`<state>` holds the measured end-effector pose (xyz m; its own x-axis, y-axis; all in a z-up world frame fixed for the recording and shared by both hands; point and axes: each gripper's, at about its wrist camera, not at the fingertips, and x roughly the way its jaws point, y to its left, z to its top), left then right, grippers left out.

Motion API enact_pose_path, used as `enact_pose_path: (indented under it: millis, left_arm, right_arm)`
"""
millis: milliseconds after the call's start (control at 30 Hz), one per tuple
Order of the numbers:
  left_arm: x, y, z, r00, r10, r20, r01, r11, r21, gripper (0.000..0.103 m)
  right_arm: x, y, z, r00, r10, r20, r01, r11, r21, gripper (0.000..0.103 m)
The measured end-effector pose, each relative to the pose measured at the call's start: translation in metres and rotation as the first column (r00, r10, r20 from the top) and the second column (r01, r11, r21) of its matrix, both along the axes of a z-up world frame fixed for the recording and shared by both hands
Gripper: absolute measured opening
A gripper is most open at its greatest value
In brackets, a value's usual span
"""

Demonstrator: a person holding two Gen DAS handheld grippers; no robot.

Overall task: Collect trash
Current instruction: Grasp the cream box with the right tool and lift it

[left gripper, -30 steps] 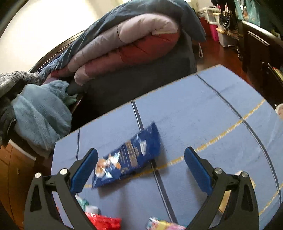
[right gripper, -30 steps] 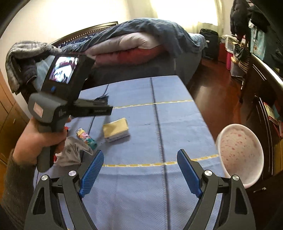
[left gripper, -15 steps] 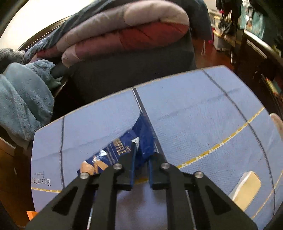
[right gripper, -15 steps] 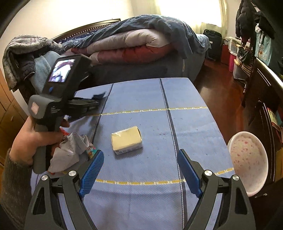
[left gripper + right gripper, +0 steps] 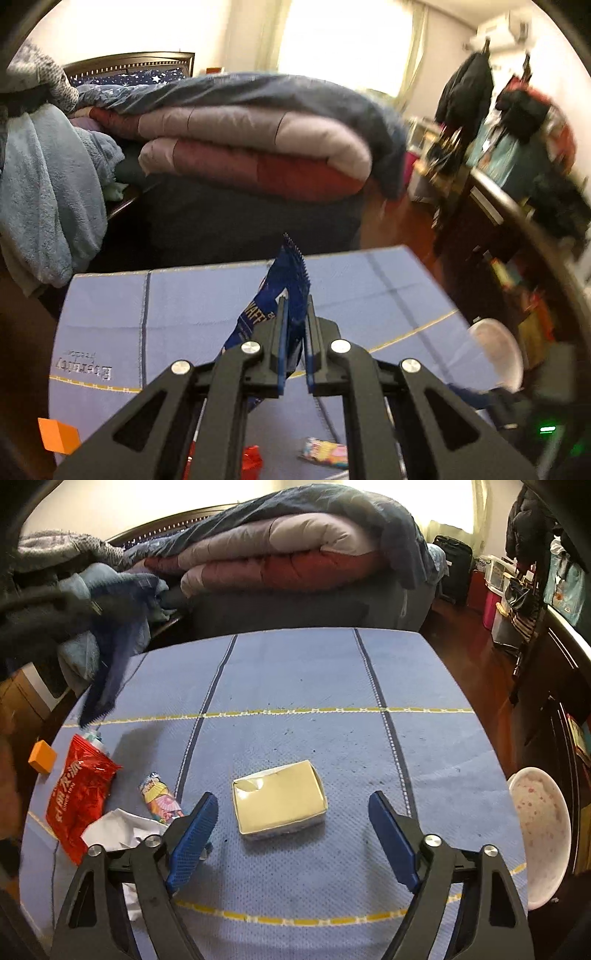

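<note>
My left gripper (image 5: 294, 301) is shut on a blue snack wrapper (image 5: 291, 269), which hangs lifted off the blue tablecloth (image 5: 184, 302). In the right wrist view that wrapper (image 5: 107, 686) shows as a blur at the left. My right gripper (image 5: 291, 808) hovers over a crushed pale yellow carton (image 5: 280, 801). The carton lies between its blue pads, which do not touch it, and the jaws are closing. A red packet (image 5: 79, 794), a small colourful wrapper (image 5: 160, 799) and crumpled white paper (image 5: 122, 829) lie at the left.
A pink speckled bin (image 5: 541, 830) stands off the table's right edge. An orange block (image 5: 42, 757) sits at the left edge. Folded quilts (image 5: 280, 561) are piled on the bed behind. Dark furniture (image 5: 554, 709) lines the right side.
The left gripper closed on the blue wrapper and lifted it off the cloth, turning toward the room. The right gripper moved down and nearer to the yellow carton, its jaws narrowing a little.
</note>
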<state>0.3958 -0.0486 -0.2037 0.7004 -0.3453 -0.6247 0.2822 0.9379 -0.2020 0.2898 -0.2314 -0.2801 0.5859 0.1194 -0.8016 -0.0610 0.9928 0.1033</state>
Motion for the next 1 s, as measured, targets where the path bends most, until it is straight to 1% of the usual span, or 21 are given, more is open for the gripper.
enact_pose_path:
  millis: [133, 200, 233, 300, 333, 367, 400, 500, 767, 1000]
  left_arm:
    - [-0.010, 0.013, 0.013, 0.999, -0.030, 0.015, 0.032, 0.993, -0.116, 0.009]
    - [-0.014, 0.016, 0.017, 0.999, -0.037, 0.018, 0.039, 0.989, -0.140, 0.009]
    - [-0.017, 0.016, 0.019, 0.999, -0.037, 0.025, 0.040, 0.990, -0.136, 0.009]
    - [-0.021, 0.014, 0.021, 0.999, -0.036, 0.034, 0.040, 0.992, -0.121, 0.009]
    - [-0.024, 0.012, 0.022, 0.999, -0.040, 0.034, 0.044, 0.992, -0.116, 0.009]
    - [-0.026, 0.010, 0.023, 0.998, -0.043, 0.035, 0.047, 0.992, -0.113, 0.009]
    - [-0.028, 0.008, 0.024, 0.998, -0.048, 0.037, 0.051, 0.993, -0.106, 0.009]
    - [-0.031, 0.000, 0.026, 0.998, -0.054, 0.040, 0.058, 0.995, -0.084, 0.009]
    - [-0.049, -0.027, 0.032, 0.994, -0.095, 0.049, 0.098, 0.992, -0.075, 0.009]
    - [-0.073, -0.061, 0.043, 0.989, -0.131, 0.072, 0.135, 0.989, -0.053, 0.010]
  right_arm:
    - [0.001, 0.000, -0.001, 1.000, 0.004, 0.002, -0.004, 1.000, 0.010, 0.076]
    - [0.004, 0.001, -0.004, 1.000, 0.006, -0.006, -0.006, 1.000, -0.012, 0.074]
    - [0.005, 0.002, -0.006, 1.000, 0.009, -0.012, -0.009, 1.000, -0.007, 0.074]
    - [0.007, 0.001, -0.011, 1.000, 0.016, -0.026, -0.016, 1.000, 0.008, 0.069]
    - [0.007, 0.002, -0.010, 1.000, 0.016, -0.012, -0.016, 1.000, -0.004, 0.064]
    - [0.006, 0.002, -0.010, 1.000, 0.022, -0.007, -0.022, 1.000, -0.002, 0.055]
    - [0.006, 0.001, -0.009, 1.000, 0.022, -0.004, -0.022, 1.000, -0.002, 0.053]
    - [0.002, -0.003, -0.008, 1.000, 0.015, 0.001, -0.015, 1.000, 0.019, 0.053]
    - [-0.020, -0.035, 0.009, 0.999, -0.038, 0.030, 0.036, 0.997, 0.065, 0.053]
    - [-0.052, -0.065, 0.027, 0.995, -0.082, 0.063, 0.077, 0.994, 0.071, 0.053]
